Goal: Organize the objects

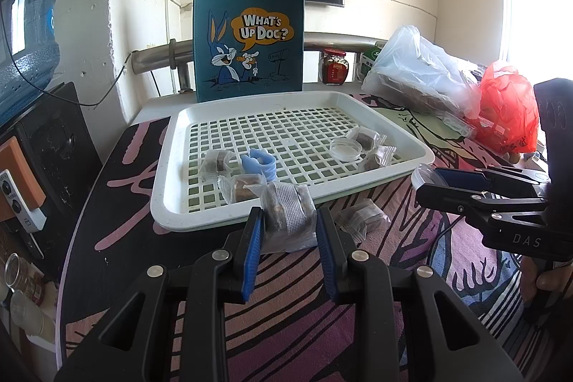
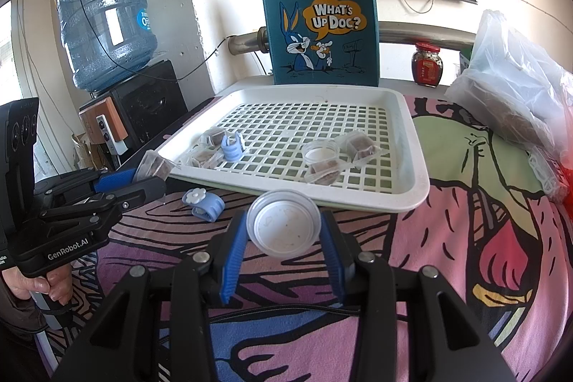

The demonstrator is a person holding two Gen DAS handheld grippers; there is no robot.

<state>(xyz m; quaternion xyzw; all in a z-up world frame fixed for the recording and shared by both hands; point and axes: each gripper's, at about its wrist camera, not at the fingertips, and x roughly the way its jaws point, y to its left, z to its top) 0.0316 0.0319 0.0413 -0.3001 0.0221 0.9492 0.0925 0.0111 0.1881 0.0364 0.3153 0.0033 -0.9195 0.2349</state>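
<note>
Snack packet [image 1: 288, 217] between left claw [image 1: 289, 223] fingers.

White grid tray [image 2: 412, 145] holds wrapped brown snack packets [image 2: 360, 145], a clear dish [image 2: 319, 151] and a blue clip [image 2: 231, 147]. Second blue clip [image 2: 204, 203] lies on the cloth beside it.
</note>
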